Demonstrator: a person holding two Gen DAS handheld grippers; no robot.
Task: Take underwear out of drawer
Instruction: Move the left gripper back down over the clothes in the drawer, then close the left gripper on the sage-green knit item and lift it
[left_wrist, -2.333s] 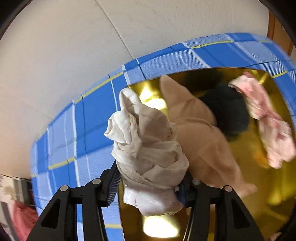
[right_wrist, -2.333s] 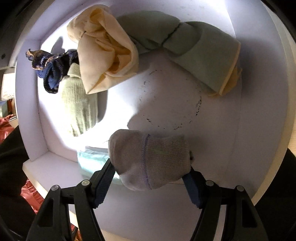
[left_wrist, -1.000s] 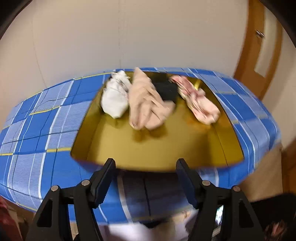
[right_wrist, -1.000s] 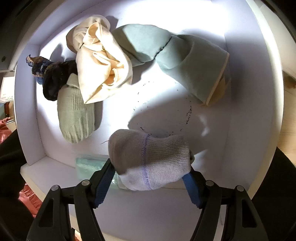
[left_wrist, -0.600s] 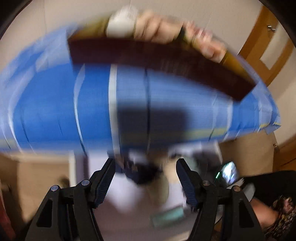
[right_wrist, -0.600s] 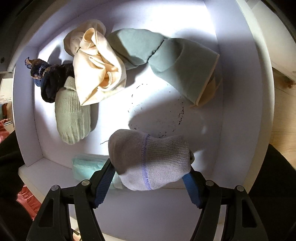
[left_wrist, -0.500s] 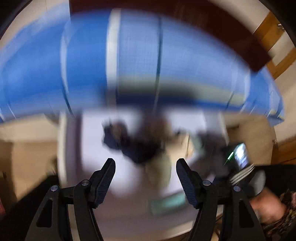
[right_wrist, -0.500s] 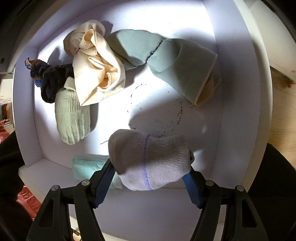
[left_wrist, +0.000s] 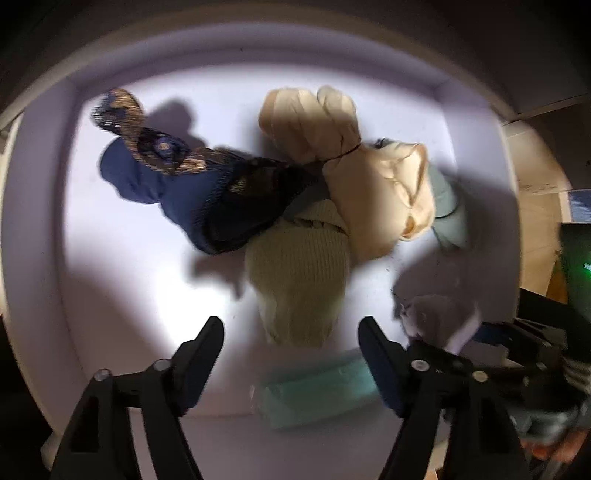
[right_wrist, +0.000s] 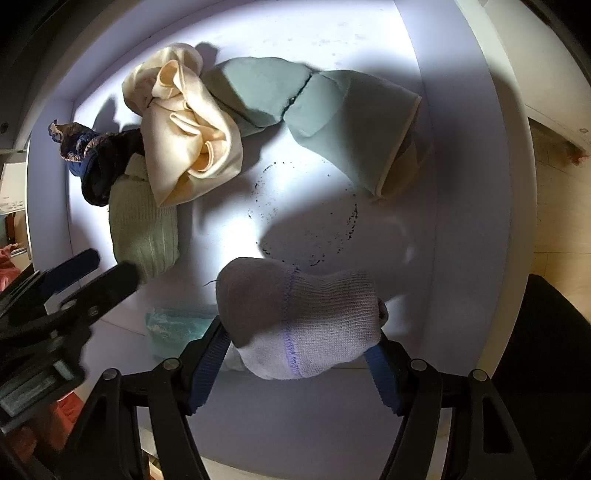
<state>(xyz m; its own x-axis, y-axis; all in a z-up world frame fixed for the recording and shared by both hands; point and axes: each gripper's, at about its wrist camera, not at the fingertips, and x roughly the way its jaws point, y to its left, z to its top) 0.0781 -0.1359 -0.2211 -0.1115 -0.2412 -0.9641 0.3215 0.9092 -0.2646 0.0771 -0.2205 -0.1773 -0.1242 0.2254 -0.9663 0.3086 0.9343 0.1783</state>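
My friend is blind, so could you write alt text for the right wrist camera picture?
Looking down into a white drawer, the right gripper clamps a rolled grey sock. Cream, pale green, ribbed light green and dark blue garments lie below, and the left gripper enters from the left, empty.

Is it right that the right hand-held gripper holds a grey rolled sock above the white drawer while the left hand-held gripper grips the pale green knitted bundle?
Not quite. The right hand-held gripper does hold the grey rolled sock above the white drawer, but the left wrist view shows the left hand-held gripper empty, its jaws opening, with the pale green knitted bundle lying ahead of its tips, not gripped.
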